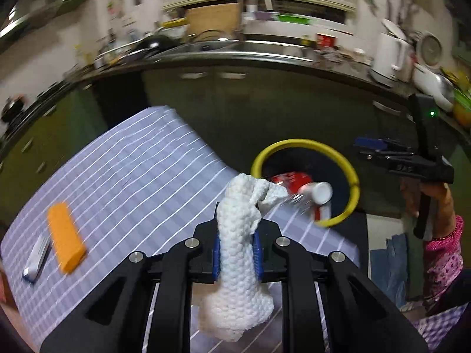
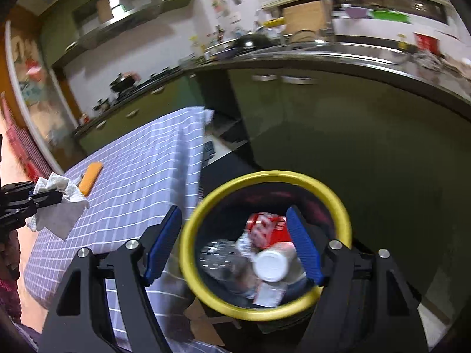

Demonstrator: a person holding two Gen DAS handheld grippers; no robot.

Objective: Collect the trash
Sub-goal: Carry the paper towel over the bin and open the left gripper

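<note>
Blue checked tablecloth [image 1: 123,176] on a table near green kitchen cabinets [image 2: 338,135]; left gripper [image 1: 237,253] clamped on crumpled paper towel [image 1: 238,264], right gripper [image 2: 232,244] spread above yellow-rimmed bin [image 2: 265,313].

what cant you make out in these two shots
- Bin: right wrist view, motion blur smears the yellow rim, and the base is hidden below the gripper body.
- Red can label: blurred, unreadable in both views.
- Small white item beside the orange block: left wrist view, blurred, cannot be identified.
- Paper towel: its lower end is cut off behind the left gripper.
- Counter clutter: too blurred and small.
</note>
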